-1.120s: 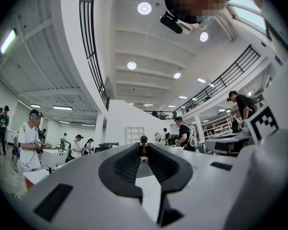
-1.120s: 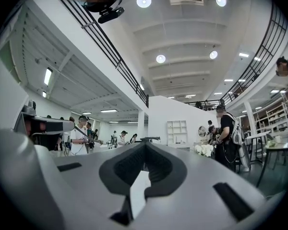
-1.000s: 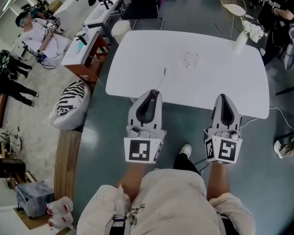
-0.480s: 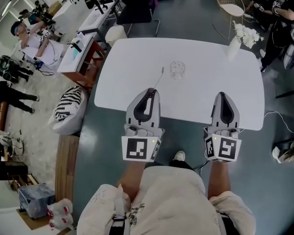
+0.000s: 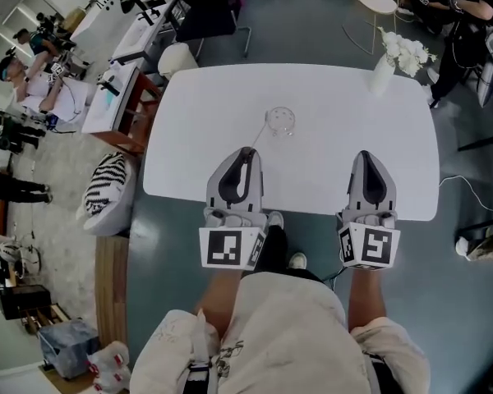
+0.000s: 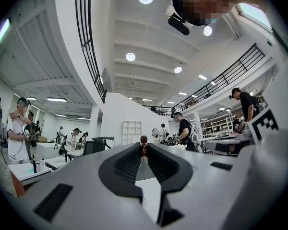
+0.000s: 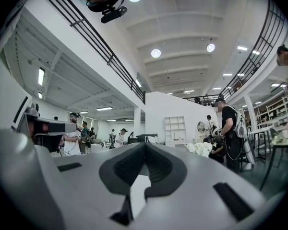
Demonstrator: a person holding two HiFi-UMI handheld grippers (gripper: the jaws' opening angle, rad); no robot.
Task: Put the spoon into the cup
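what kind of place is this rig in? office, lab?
Probably a big open lab or workshop, not an office: a white table on open floor, people with gear at workbenches, and a railed upper gallery.

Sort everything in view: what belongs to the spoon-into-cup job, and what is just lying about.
For the job:
spoon, gripped in the left claw
glass cup
white table under both

Lying about:
vase of white flowers on the table's far corner
striped cushion on the floor
wire chair
right claw, shut, empty
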